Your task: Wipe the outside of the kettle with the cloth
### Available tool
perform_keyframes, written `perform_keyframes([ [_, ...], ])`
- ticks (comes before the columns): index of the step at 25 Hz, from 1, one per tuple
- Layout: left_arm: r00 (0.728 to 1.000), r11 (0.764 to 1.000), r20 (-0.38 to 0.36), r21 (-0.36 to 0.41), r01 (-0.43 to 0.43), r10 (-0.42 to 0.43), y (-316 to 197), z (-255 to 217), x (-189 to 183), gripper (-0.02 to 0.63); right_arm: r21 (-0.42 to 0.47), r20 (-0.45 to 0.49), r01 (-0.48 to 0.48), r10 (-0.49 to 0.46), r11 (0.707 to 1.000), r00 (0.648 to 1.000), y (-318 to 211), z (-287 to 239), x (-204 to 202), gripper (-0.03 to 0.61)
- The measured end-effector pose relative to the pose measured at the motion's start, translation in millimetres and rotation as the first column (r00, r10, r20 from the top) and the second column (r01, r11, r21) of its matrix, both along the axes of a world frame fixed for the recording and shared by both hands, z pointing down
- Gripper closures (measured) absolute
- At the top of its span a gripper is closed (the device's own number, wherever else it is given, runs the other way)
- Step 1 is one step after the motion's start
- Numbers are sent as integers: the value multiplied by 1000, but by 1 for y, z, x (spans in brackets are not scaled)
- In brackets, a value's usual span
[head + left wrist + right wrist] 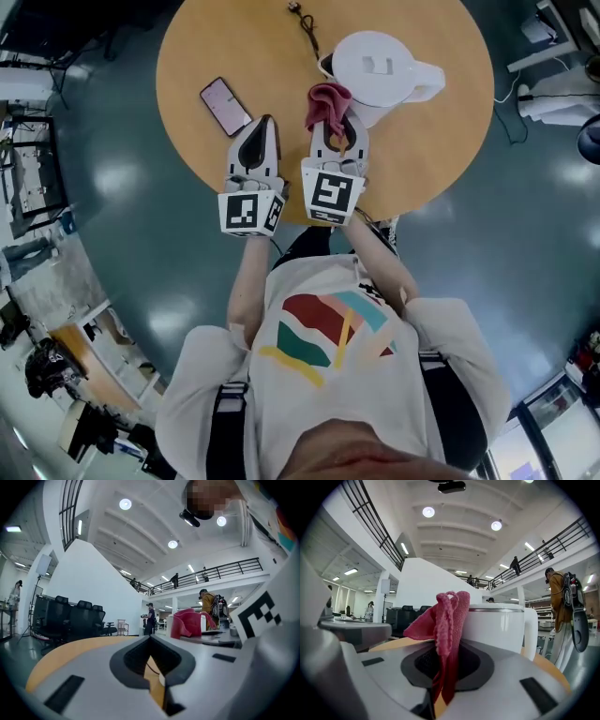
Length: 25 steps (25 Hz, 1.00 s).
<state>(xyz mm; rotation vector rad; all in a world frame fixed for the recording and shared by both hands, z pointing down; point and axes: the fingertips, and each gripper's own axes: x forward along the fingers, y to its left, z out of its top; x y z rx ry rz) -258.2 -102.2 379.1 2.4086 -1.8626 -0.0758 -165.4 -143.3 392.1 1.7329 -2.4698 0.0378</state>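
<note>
1. On the round wooden table, the white plastic electric kettle stands upright with its lid on.
2. Just in front of the kettle, the right gripper is clamped on a crumpled pink-red knitted cloth. The cloth's free bunch lies against or just beside the kettle wall; we cannot tell which.
3. Left of the kettle, beside the right gripper, the left gripper has its jaws pressed together on nothing. A pink-screened smartphone lies farther left of the kettle.
4. We judge the cloth soft, limp and light. It is best pinched at a bunched fold, as here, so that a loose pad is free for wiping.
5. We judge the kettle stiff and smooth, probably slippery, and light if empty. A sideways wipe could slide or tip it, so its handle or lid is the place to steady it.
</note>
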Motion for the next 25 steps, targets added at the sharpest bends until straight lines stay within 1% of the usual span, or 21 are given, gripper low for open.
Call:
perform_keyframes([
  [3,1000,1000,6,-15,-22,22,-2,8,-1,572,7,-27,-27,27,1000,999,-7,6,-3,540],
  [7,1000,999,0,-33,-31,31,5,16,-1,572,19,-23,-49,49,999,999,-8,4,-3,540],
  [9,999,999,-4,-38,-32,32,9,18,0,572,44,-20,-51,51,998,998,-5,-1,0,540],
  [12,1000,999,-8,-39,-25,25,14,20,1,572,24,-13,-49,50,999,999,2,-3,9,540],
  [14,1000,999,-11,-36,-18,18,16,20,2,572,30,-24,-40,41,999,999,7,-4,17,540],
  [18,1000,999,-22,-30,-15,15,20,22,18,572,47,-49,-20,22,999,999,20,-6,42,540],
  [25,999,1000,-37,-10,-19,19,13,17,63,572,53,-66,4,0,999,998,20,-10,92,540],
])
